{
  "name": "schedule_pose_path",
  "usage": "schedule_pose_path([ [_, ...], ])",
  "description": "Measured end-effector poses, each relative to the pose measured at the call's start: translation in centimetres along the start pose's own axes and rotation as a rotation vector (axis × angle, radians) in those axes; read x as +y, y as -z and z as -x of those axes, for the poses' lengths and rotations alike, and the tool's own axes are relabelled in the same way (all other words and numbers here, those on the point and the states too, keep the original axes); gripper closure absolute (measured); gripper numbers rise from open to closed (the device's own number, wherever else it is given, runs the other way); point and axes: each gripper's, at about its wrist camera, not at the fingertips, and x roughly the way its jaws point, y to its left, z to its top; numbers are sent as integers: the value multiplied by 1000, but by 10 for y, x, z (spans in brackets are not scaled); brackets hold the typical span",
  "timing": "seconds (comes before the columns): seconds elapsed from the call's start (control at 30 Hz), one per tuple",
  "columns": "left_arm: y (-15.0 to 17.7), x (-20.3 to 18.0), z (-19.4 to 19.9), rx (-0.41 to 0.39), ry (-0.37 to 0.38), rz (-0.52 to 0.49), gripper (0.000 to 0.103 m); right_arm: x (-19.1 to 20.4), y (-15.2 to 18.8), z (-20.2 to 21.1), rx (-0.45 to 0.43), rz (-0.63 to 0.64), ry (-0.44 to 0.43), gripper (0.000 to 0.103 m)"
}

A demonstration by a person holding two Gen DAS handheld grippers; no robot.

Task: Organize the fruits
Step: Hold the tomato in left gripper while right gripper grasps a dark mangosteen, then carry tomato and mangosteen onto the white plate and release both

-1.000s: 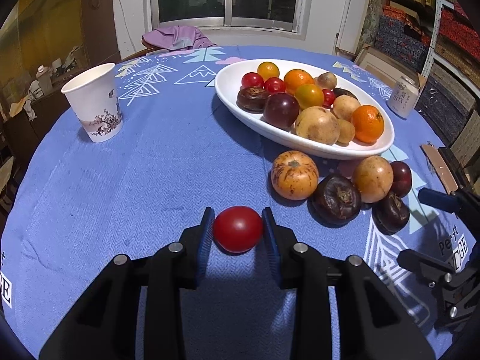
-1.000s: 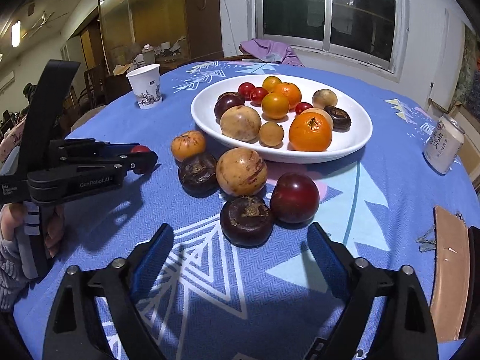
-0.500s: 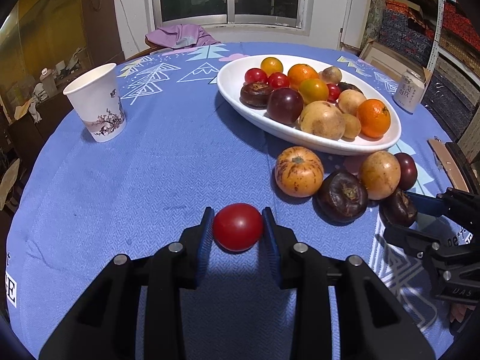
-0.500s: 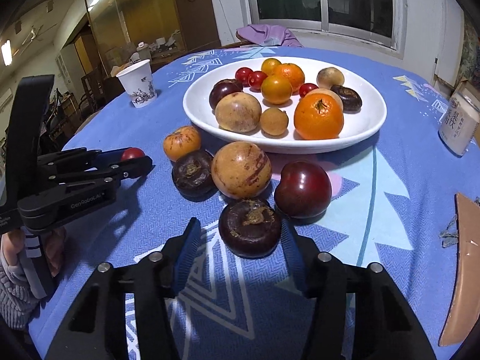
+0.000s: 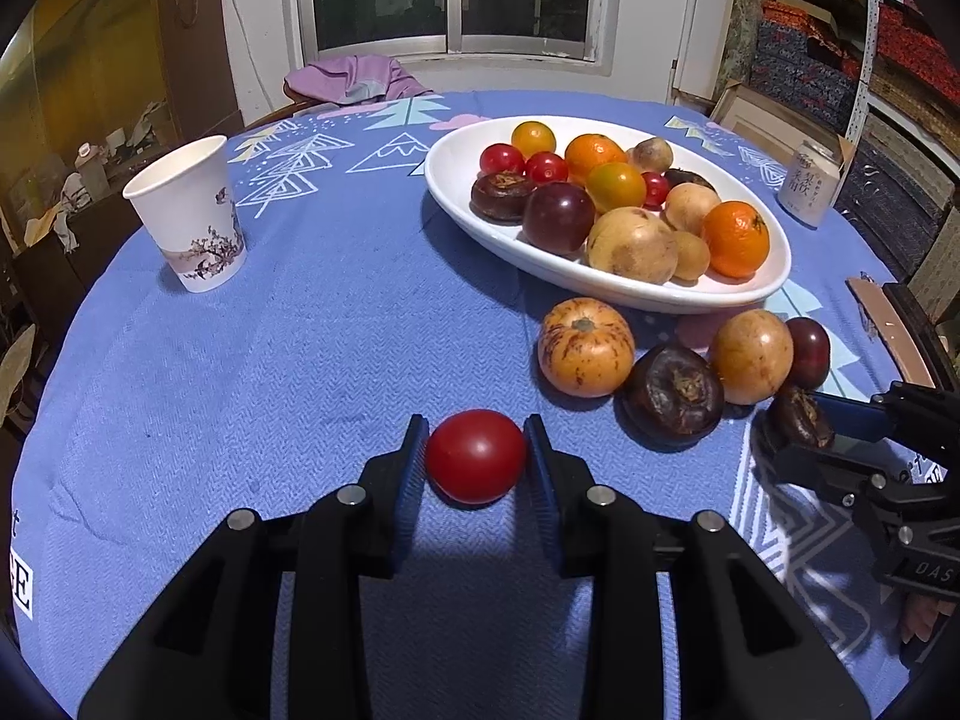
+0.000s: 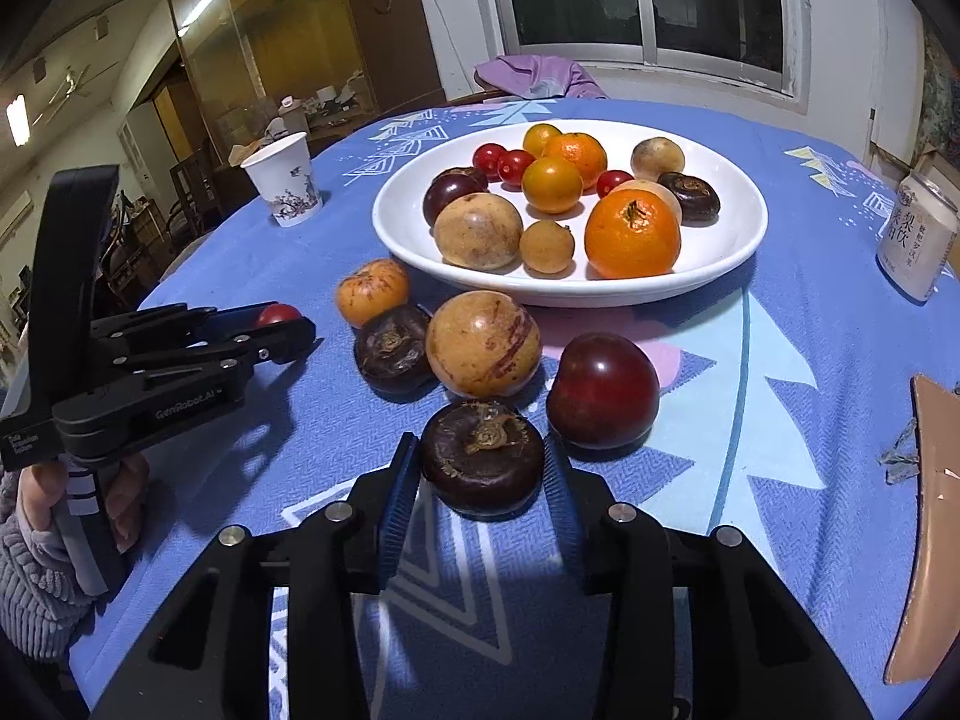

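It looked like a lived-in home, probably a dining room that also served for storage. A round table (image 5: pixel 300 360) was covered with a blue printed cloth and carried a white bowl (image 6: pixel 738 252) of fruit, a paper cup (image 5: pixel 189 216) and a drink can (image 6: pixel 915 240). A purple garment (image 5: pixel 354 78) hung over a chair below the window (image 6: pixel 648 0). Wooden cabinets (image 6: pixel 288 42) stood on one side, and stacked boxes (image 5: pixel 888 48) filled the shelves on the other.

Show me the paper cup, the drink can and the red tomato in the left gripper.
paper cup (image 5: pixel 192 222), left wrist view, side wall
drink can (image 6: pixel 915 240), right wrist view, label
red tomato (image 5: pixel 475 456), left wrist view, front skin
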Motion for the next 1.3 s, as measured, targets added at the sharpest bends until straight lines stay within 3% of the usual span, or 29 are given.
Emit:
schedule_pose_path([
  [0.3, 1, -4, -1, 10, -2, -23, 71, 4, 2, -3, 20, 10, -8, 61],
  [0.7, 2, 4, -5, 33, 28, 27, 71, 14, 6, 0, 25, 53, -25, 61],
  [0.83, 5, 4, 0, 22, 32, 38, 72, 18, 9, 9, -7, 58, -29, 61],
  [1.0, 4, -12, 22, -48, -6, -24, 72, 10, 13, 37, -83, 18, -39, 61],
  [1.13, -20, -18, 37, -102, -11, -31, 72, -10, 1, 65, -161, -35, -36, 61],
  [1.3, -80, -22, 42, -156, 21, 7, 72, -39, -55, 81, -234, -78, 23, 61],
])
